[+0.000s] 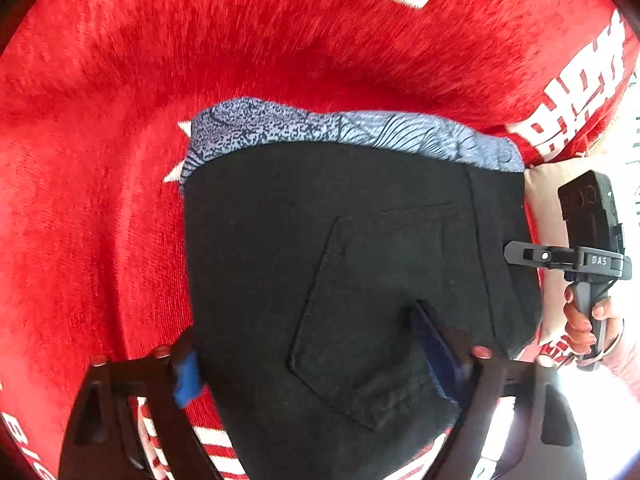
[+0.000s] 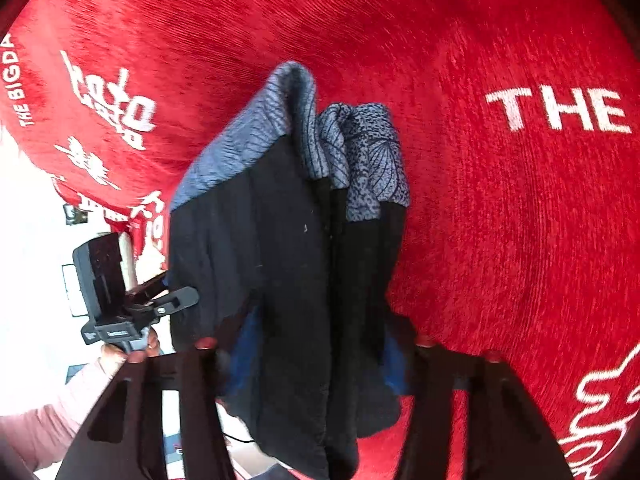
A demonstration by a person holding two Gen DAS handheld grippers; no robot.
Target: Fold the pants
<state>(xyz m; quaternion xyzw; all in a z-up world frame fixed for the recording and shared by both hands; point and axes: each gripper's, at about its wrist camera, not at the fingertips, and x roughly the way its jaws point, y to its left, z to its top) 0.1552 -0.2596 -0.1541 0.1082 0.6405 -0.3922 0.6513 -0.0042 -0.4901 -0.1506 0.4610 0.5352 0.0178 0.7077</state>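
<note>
Black pants (image 1: 352, 272) with a blue-grey patterned lining (image 1: 352, 132) at the far edge are held above a red cloth (image 1: 120, 140). A back pocket (image 1: 380, 320) faces my left camera. My left gripper (image 1: 320, 360) has its blue-padded fingers (image 1: 186, 376) on either side of the near edge of the pants, jaws wide. My right gripper (image 2: 312, 360) has the bunched pants (image 2: 288, 280) hanging between its fingers (image 2: 240, 352). In the left wrist view the right gripper (image 1: 516, 252) pinches the right edge of the pants. In the right wrist view the left gripper (image 2: 188, 298) pinches their left edge.
The red cloth with white lettering (image 2: 560, 112) covers the whole surface under the pants. Its edge hangs at the left of the right wrist view (image 2: 120, 208), with bright floor beyond. A hand (image 1: 580, 320) in a pink sleeve holds the right gripper's handle.
</note>
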